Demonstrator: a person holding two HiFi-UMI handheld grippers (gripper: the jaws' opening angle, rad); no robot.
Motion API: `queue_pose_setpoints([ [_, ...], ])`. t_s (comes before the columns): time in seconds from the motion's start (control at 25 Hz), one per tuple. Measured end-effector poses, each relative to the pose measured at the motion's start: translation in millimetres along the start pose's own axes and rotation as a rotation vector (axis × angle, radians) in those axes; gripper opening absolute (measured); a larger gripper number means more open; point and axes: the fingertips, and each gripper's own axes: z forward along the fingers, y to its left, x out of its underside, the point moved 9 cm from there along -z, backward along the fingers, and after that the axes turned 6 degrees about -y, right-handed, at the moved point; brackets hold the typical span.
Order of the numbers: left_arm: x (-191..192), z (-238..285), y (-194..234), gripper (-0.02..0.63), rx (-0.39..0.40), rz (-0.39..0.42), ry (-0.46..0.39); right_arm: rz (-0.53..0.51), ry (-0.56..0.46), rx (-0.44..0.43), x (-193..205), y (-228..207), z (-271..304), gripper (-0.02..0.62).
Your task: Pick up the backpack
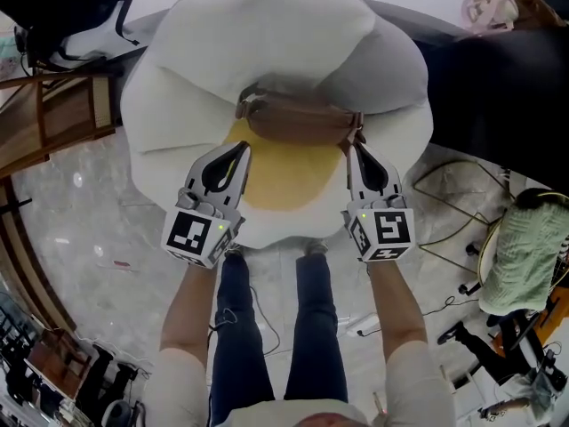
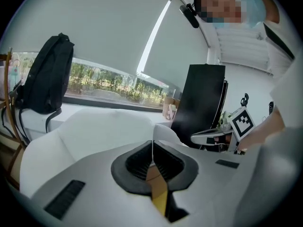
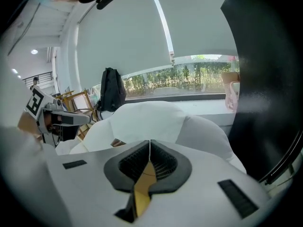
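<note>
Cushion [image 1: 267, 34] shaped like a fried egg fills the middle of the head view: puffy, matte white lobes around a flat yellow centre [image 1: 289, 185]. It sits on a glossy grey marble floor [image 1: 80, 229]. We see a slatted wooden chair [image 1: 53, 123] at the left and thin cables [image 1: 453, 229] looping at the right beside a ribbed green cloth [image 1: 529, 252].

The brown backpack [image 1: 302, 118] lies on the cushion at the far edge of the yellow centre, tucked under the white lobes. It is just beyond both tools. The tip of the left gripper [image 1: 241, 148] is near its left end and the tip of the right gripper [image 1: 353, 148] is just beside its right end. We cannot tell if either one touches it.

The backpack looks soft and slumped, a long low shape of smooth dull brown, with a small loop or strap bunched at each end. In the right gripper view only a sliver of it [image 3: 117, 142] shows.

The ridged dark pads of the left gripper [image 2: 152, 148] meet with nothing between them. The right gripper [image 3: 149, 148] is the same, jaws together and empty. Both have smooth grey plastic shells.

A separate black bag [image 2: 45, 77] stands upright by the window.
</note>
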Motion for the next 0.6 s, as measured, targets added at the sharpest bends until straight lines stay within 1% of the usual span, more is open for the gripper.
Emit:
queue_pose_setpoints([
  [0.08, 4, 4, 1, 0.032, 0.008, 0.001, 0.004, 0.002, 0.011, 0.0, 4, -1, 4, 0.029],
  [0.36, 17, 15, 7, 0.032, -0.007, 0.015, 0.003, 0.051, 0.046, 0.02, 20, -9, 13, 0.029],
  [0.6, 32, 27, 20, 0.032, -0.025, -0.009, 0.039, 0.006, 0.111, 0.033, 41, -20, 24, 0.029],
])
